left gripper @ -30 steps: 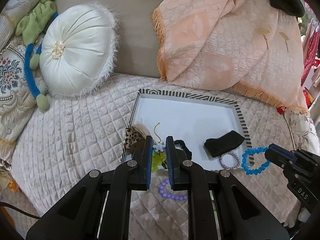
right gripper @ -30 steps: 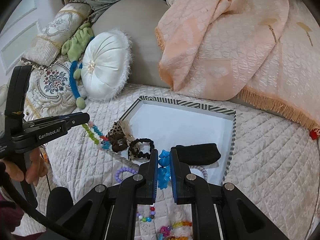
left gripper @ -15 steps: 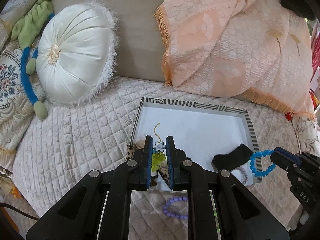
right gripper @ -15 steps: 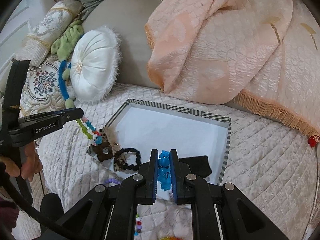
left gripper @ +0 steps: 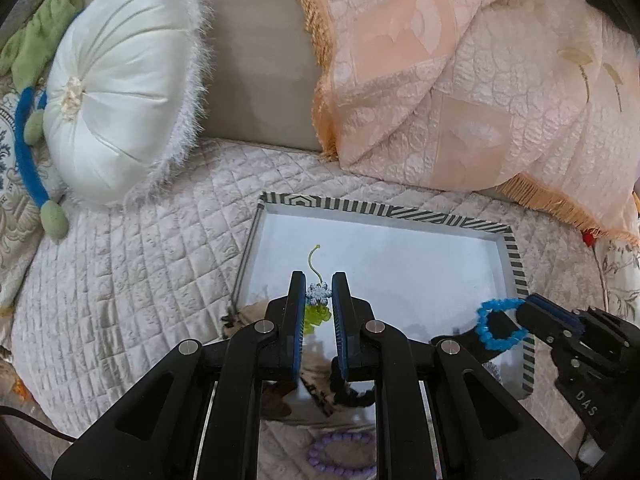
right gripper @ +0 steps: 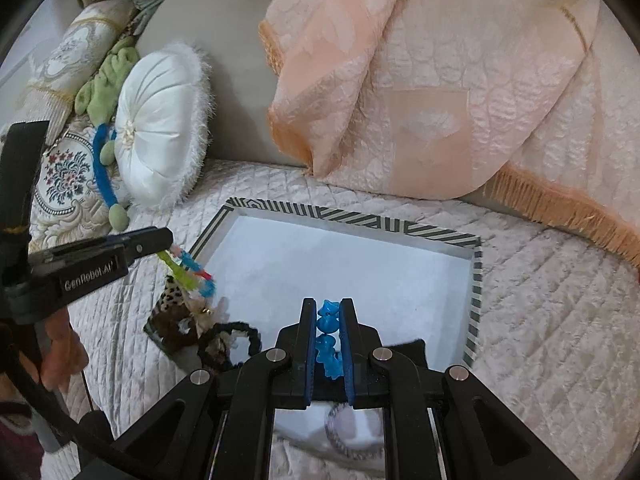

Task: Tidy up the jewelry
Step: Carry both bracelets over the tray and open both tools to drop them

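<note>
A: What sort of place is this?

B: A home, on a bed or sofa. A pale quilted cover [left gripper: 132, 280] lies under a striped-rim tray [left gripper: 384, 210].

A: What else shows it?

B: A round white cushion [left gripper: 116, 108], a peach fringed throw [left gripper: 460, 80], a floral pillow [right gripper: 64, 176] and a green plush toy [right gripper: 106, 92].

- A round white cushion [left gripper: 116, 116] with a fuzzy fringe is propped against the grey sofa back [left gripper: 256, 60].
- A peach fringed throw [left gripper: 460, 92] is draped over the sofa back at the right.
- A green and blue plush toy [right gripper: 104, 120] is tucked beside the cushion.
- The seat is covered by a quilted pale cover [left gripper: 120, 272].
- What may be an embroidered floral pillow [right gripper: 64, 176] is seen at the far left.
</note>
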